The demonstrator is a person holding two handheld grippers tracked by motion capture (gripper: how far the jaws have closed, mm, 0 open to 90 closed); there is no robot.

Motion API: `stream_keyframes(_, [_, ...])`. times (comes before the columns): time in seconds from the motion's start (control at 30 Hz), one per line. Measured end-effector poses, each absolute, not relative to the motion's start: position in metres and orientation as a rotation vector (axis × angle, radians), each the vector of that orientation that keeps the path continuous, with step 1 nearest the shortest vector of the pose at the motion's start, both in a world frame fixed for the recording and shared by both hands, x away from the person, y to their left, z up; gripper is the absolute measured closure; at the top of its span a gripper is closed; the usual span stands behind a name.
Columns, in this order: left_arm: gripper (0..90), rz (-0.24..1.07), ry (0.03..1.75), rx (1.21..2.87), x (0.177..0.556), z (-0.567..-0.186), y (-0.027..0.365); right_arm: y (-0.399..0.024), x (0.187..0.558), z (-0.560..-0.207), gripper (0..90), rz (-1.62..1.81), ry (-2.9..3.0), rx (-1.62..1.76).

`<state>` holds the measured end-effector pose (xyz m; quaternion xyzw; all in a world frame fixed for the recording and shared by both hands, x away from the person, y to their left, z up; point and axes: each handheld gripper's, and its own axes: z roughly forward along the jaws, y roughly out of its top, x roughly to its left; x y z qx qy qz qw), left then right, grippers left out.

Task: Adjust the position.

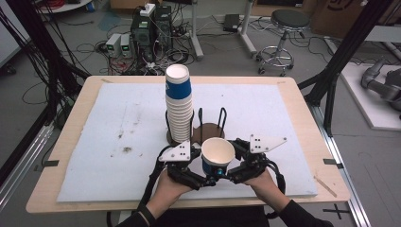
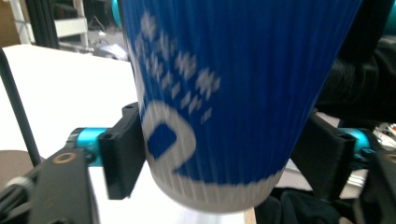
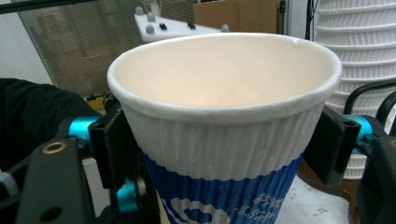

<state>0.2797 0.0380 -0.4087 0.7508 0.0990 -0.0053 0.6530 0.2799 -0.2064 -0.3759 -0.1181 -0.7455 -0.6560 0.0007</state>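
A blue-and-white ribbed paper cup stands upright and empty, open end up, held over the front middle of the white mat. My left gripper comes in from the left and is shut on the cup's lower blue part, with a pad pressed to each side. From the right, my right gripper is shut higher up, on the white band under the rim. Both hands hold the grippers at the table's front edge.
A tall stack of the same cups stands in a black wire rack on a round brown base just behind the held cup. The white mat covers the wooden table. A stool and cables lie on the floor beyond.
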Motion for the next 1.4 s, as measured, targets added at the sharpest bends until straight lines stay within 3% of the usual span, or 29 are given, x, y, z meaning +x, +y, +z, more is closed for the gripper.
stream_keyframes(0.73, [27.5, -0.029, 0.207, 1.673, 0.2799, -0.4061, 0.0397, -0.2026, 0.2785, -0.3791, 21.9, -2.041, -2.339, -0.367])
stream_keyframes(1.07, [27.6, -0.043, 0.186, 1.681, 0.2809, -0.4087, 0.0380, -0.2037, 0.2782, -0.3749, 18.5, -2.060, -2.296, -0.374])
stream_keyframes(1.4, [24.9, -0.035, 0.190, 1.677, 0.2807, -0.4083, 0.0381, -0.2048, 0.2787, -0.3740, 20.9, -2.060, -2.317, -0.362])
